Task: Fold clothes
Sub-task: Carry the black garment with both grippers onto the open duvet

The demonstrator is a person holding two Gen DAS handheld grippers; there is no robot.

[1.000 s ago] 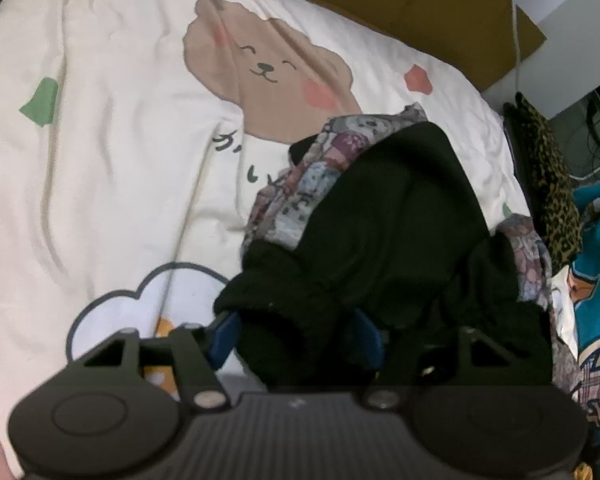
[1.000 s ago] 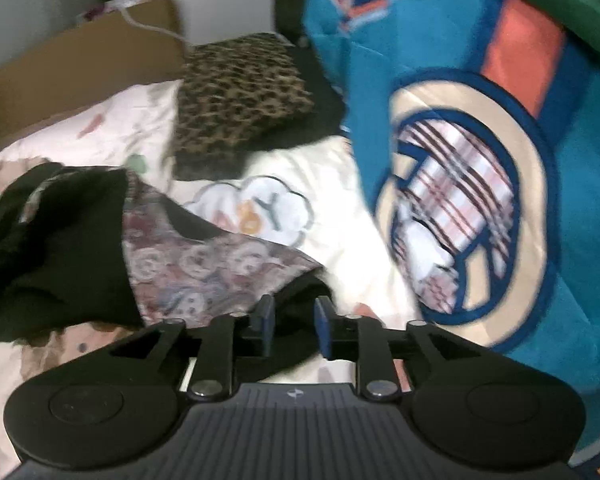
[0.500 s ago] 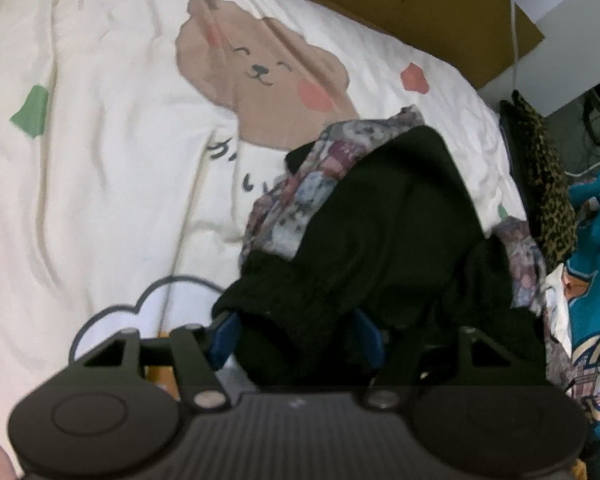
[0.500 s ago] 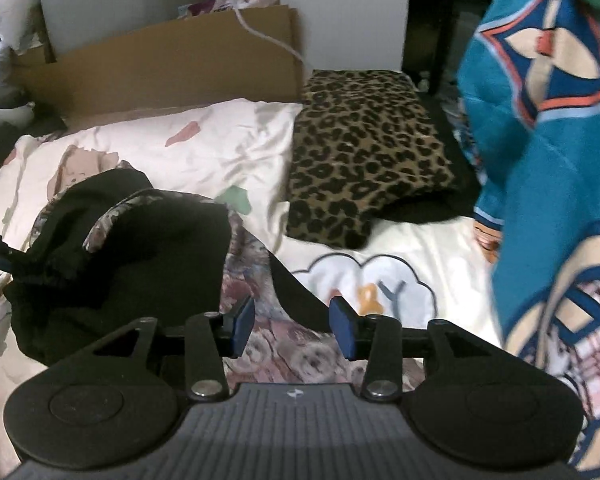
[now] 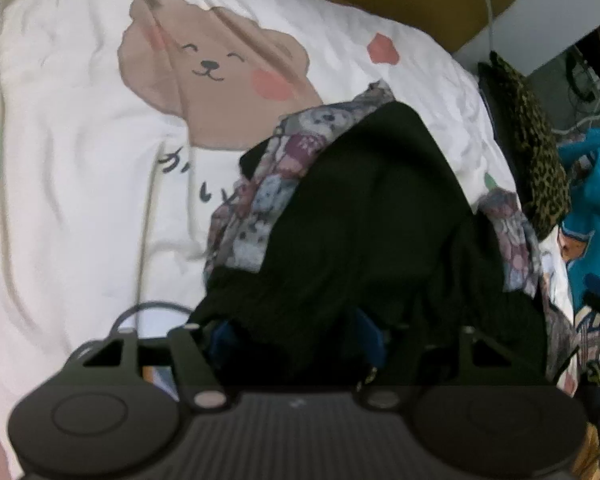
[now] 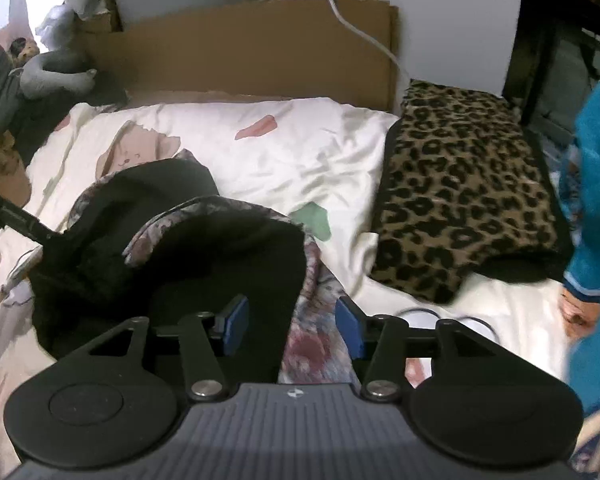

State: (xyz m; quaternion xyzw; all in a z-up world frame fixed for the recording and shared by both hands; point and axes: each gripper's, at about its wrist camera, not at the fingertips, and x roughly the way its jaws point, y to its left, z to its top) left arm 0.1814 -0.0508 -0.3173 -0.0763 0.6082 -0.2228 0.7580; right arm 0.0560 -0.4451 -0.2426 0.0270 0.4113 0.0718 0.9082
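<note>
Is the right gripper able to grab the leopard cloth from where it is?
Probably yes. The right gripper is open, and the leopard cloth lies uncovered ahead to its right, with only bare sheet between.

The supporting surface is a bed covered by a cream duvet (image 5: 80, 128) printed with a brown bear (image 5: 216, 80), clouds and small red and green shapes. A black garment with a bear-patterned lining (image 5: 364, 208) is spread, crumpled, over the duvet's middle. A folded leopard-print item (image 6: 464, 196) is laid near the far right edge, apart from the garment. Cardboard (image 6: 244, 52) is stood against the bed's far side.
</note>
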